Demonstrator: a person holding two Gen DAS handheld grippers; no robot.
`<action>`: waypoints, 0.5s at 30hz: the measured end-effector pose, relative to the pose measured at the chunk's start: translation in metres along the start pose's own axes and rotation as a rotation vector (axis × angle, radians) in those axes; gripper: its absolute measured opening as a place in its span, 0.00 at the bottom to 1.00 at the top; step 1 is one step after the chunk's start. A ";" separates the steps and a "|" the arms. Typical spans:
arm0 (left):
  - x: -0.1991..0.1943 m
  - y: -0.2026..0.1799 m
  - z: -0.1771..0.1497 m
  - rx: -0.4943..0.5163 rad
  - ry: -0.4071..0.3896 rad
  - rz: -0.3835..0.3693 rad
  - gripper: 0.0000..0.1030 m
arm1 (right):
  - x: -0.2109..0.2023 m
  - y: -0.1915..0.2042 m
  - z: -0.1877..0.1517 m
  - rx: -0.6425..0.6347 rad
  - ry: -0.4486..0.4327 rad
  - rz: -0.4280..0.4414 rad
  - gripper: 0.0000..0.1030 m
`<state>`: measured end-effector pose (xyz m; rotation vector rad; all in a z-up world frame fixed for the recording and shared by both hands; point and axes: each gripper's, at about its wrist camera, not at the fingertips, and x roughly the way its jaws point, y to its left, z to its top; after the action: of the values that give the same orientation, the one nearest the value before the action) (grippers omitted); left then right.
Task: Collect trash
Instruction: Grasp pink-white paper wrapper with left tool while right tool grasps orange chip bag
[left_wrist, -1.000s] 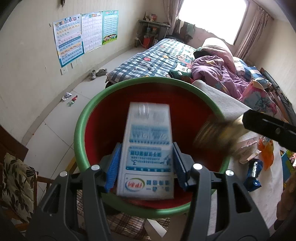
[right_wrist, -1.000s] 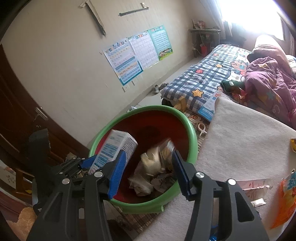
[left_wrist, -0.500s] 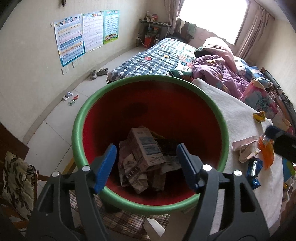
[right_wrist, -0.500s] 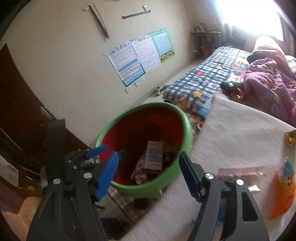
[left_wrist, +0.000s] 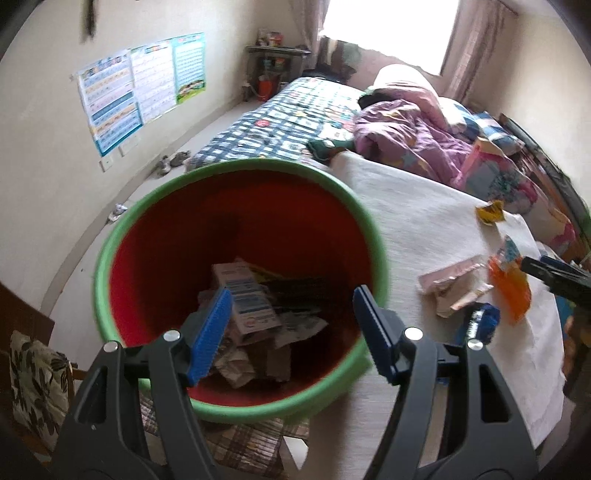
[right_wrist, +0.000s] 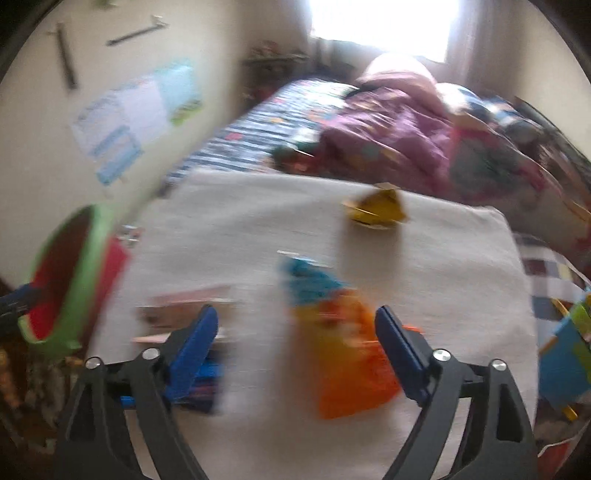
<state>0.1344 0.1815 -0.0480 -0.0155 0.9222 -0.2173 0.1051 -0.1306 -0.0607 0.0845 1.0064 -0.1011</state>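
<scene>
A red bin with a green rim (left_wrist: 376, 236) stands beside the cloth-covered table (left_wrist: 417, 221); a white milk carton (left_wrist: 245, 299) and crumpled paper lie inside it. My left gripper (left_wrist: 291, 332) hangs open over the bin with nothing between its jaws. In the blurred right wrist view, my right gripper (right_wrist: 297, 341) is over the table, jaws opening. An orange and blue snack bag (right_wrist: 340, 339) lies on the cloth below and between them, untouched. A pink wrapper (right_wrist: 184, 306), a blue wrapper (right_wrist: 207, 384) and a yellow wrapper (right_wrist: 376, 210) also lie on the table (right_wrist: 258, 221).
A bed with a checked cover (left_wrist: 280, 122) and a purple quilt (left_wrist: 406, 140) stands behind the table. Posters (left_wrist: 136, 85) hang on the left wall. A cushioned chair (left_wrist: 33, 376) sits lower left. The bin (right_wrist: 74, 280) shows at the left edge of the right wrist view.
The left gripper opened and the milk carton fell into the bin. The right gripper dropped crumpled paper there, then swung right over the table to above the orange bag, opening wider.
</scene>
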 end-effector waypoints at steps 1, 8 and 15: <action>0.001 -0.008 0.000 0.015 0.005 -0.009 0.64 | 0.010 -0.006 -0.001 0.007 0.030 -0.006 0.82; 0.007 -0.064 -0.003 0.157 0.037 -0.073 0.67 | 0.034 -0.019 -0.009 -0.035 0.071 -0.023 0.68; 0.025 -0.118 0.002 0.322 0.070 -0.096 0.70 | -0.017 -0.032 -0.016 -0.025 0.004 0.098 0.27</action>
<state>0.1296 0.0608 -0.0541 0.2469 0.9483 -0.4560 0.0791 -0.1593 -0.0557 0.1108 1.0057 0.0008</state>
